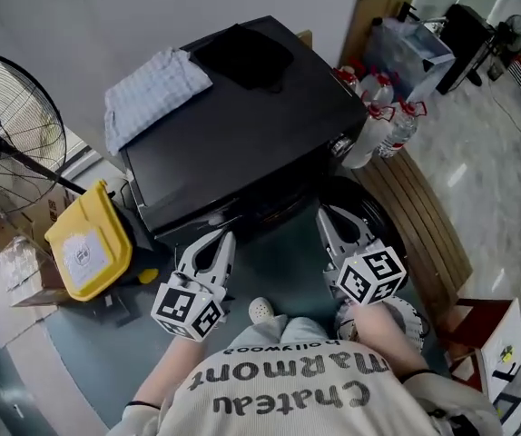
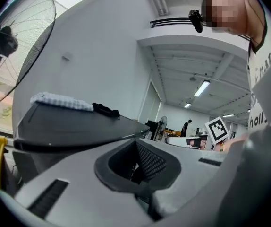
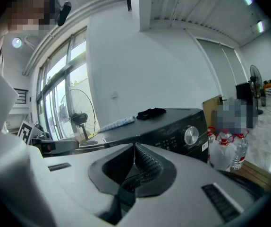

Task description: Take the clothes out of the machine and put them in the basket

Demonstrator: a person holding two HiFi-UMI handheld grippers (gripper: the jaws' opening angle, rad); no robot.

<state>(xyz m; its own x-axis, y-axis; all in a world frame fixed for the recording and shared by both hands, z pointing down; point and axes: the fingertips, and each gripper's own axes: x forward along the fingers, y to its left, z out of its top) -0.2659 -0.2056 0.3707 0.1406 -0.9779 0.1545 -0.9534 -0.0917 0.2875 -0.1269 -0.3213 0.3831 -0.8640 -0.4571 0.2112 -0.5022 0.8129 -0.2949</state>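
Note:
The black washing machine [image 1: 242,143] stands ahead of me, with a checked cloth [image 1: 152,94] and a black garment [image 1: 242,57] lying on its lid. My left gripper [image 1: 222,239] is shut and empty, held level just before the machine's front. My right gripper [image 1: 326,216] is also shut and empty, beside the dark round door [image 1: 378,221]. The left gripper view has the shut left gripper [image 2: 136,143] below the lid, with the checked cloth [image 2: 62,100] on top. In the right gripper view, the right gripper [image 3: 135,148] points at the control panel and its knob [image 3: 190,135]. No basket is in view.
A yellow bin [image 1: 88,243] and a standing fan [image 1: 6,143] are left of the machine. Water bottles [image 1: 378,125] and a wooden board [image 1: 424,216] lie to its right. The person's white shoes [image 1: 260,310] stand on the floor under the grippers.

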